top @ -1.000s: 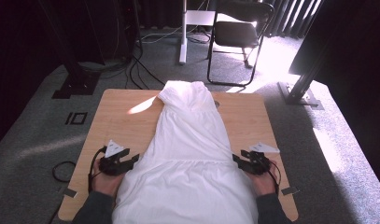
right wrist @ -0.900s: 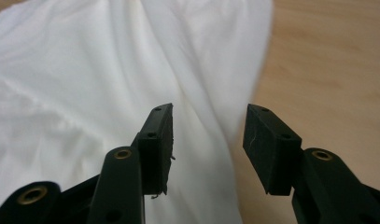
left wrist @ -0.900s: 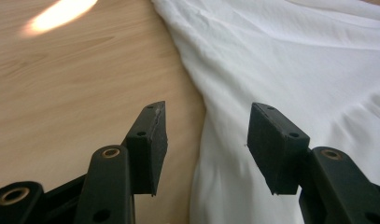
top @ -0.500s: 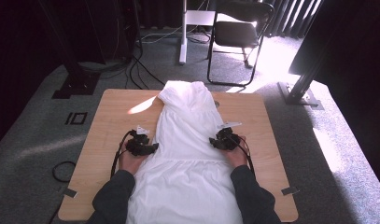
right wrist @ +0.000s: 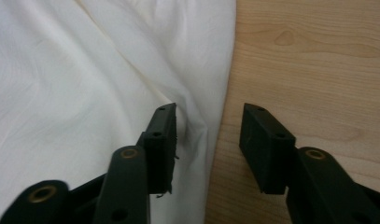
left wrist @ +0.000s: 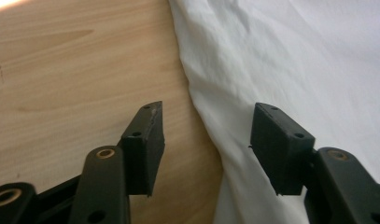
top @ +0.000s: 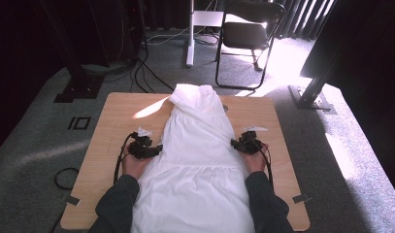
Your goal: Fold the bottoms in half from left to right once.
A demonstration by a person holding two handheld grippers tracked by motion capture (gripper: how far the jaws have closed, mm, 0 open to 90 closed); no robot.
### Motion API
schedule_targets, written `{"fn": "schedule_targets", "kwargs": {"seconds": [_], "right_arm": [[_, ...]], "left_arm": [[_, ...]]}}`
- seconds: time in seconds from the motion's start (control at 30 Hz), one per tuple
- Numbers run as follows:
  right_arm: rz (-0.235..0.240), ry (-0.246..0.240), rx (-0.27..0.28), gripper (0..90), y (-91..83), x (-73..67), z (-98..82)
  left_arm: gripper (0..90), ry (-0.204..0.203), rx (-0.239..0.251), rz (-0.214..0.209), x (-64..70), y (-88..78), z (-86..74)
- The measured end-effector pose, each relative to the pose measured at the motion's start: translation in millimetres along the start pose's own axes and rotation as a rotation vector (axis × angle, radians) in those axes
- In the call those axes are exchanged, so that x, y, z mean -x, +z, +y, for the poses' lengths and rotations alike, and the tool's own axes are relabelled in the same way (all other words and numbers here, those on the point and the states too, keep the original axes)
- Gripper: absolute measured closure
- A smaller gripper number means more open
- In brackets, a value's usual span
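A white dress [top: 197, 145] lies lengthwise down the middle of the wooden table [top: 112, 111], its top at the far end. My left gripper [top: 156, 149] is at the dress's left edge near the waist. In the left gripper view my left gripper [left wrist: 206, 112] is open, one jaw over bare wood, the other over the cloth [left wrist: 295, 56]. My right gripper [top: 234, 143] is at the dress's right edge. My right gripper [right wrist: 208, 109] is open the same way, the hem of the cloth [right wrist: 85, 70] running between its jaws. Both pairs of jaws have just been opening, and neither presses on the cloth.
Bare wood runs along both sides of the dress. A sunlit patch [top: 149, 109] falls on the table's far left. Beyond the table, on the grey carpet, stand a black folding chair [top: 246, 39], a white stand [top: 190, 34] and loose cables [top: 141, 68].
Both hands have moved from the table's near edge forward along the dress's sides to its waist. In the last half second the right hand shifted slightly outward.
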State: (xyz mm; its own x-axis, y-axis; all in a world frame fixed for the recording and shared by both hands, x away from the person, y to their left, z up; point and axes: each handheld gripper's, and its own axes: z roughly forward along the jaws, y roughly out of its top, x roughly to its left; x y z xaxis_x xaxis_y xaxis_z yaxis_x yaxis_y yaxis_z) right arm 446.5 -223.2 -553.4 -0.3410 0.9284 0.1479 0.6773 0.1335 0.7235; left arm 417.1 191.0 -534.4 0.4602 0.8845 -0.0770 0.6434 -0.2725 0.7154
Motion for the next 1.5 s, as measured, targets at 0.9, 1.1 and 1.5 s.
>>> {"fn": "schedule_targets", "kwargs": {"seconds": [0.9,1.1,1.5], "right_arm": [[0.018,-0.129,-0.028,88.7,-71.9,-28.2,-76.2],[0.02,-0.166,-0.031,68.9,-81.4,-28.9,-77.2],[0.193,-0.306,-0.016,53.1,-25.8,-84.4,8.1]], "left_arm": [[90.0,0.132,-0.075,-0.09,42.0,-60.7,-79.4],[72.1,0.098,-0.044,-0.074,38.5,-66.1,-76.6],[55.4,0.18,-0.021,-0.081,47.2,-26.6,-10.4]]}}
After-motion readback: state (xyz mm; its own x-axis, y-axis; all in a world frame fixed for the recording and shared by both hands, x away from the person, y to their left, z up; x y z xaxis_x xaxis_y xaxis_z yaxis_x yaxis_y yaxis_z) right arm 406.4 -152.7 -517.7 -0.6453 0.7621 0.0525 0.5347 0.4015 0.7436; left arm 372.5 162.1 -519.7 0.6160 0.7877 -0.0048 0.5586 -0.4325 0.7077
